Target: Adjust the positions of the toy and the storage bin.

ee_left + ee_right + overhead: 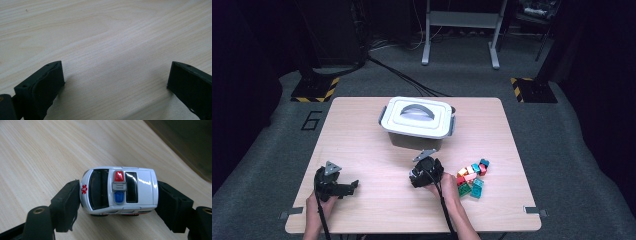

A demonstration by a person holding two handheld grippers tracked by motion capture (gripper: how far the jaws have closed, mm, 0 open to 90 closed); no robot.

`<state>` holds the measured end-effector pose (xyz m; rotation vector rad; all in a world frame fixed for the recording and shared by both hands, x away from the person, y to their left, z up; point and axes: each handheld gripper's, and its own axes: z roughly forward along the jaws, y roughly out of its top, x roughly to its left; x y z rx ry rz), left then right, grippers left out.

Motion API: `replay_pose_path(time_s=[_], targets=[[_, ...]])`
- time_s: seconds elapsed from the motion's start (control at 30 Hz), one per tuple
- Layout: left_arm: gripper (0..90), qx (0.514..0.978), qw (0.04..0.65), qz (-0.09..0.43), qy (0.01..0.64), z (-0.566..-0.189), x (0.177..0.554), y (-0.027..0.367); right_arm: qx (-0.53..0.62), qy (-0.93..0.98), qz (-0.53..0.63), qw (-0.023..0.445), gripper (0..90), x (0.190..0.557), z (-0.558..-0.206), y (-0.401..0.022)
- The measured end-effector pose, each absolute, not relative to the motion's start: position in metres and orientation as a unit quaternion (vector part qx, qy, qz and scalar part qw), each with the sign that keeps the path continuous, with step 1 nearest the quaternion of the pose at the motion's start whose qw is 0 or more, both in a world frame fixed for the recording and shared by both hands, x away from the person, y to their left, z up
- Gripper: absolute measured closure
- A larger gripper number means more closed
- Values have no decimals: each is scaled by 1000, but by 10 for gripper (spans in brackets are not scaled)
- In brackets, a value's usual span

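Item: toy ambulance [119, 190], white, small, probably light; hard glossy shell, likely slippery. Location: near-centre of table [362, 150], before lidded bin [418, 120]. Right gripper [117, 202] clamps it nose to tail; flat ends suit the pads. Left gripper [115, 82] spread, empty, near-left.

A pale wooden surface [362, 150] carries a grey storage box [417, 137] with a white lid [417, 117] near its far edge. Toward the near right lies a heap of coloured building bricks [472, 179], red, pink, green and teal, touching one another.
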<state>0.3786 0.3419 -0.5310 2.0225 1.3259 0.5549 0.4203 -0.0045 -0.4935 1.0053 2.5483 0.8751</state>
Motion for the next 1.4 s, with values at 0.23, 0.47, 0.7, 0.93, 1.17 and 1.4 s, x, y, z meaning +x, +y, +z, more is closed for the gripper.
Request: replay_pose_path(time_s=[0.23, 0.47, 0.7, 0.93, 1.17, 1.4], targets=[[5, 771, 324, 212, 506, -531, 379, 342, 349, 870, 321, 138, 247, 417, -477, -15], [5, 771, 324, 212, 506, -531, 379, 342, 355, 862, 331, 145, 248, 413, -466, -26], [5, 771, 324, 212, 505, -531, 379, 342, 368, 854, 336, 153, 247, 409, -459, -39], [5, 771, 324, 211, 505, -531, 379, 342, 384, 843, 340, 162, 247, 407, -449, -54], [5, 771, 325, 211, 505, -531, 379, 342, 395, 835, 341, 173, 247, 407, -442, -73], [5, 770, 326, 212, 505, -531, 379, 342, 426, 820, 332, 187, 247, 405, -437, -106]])
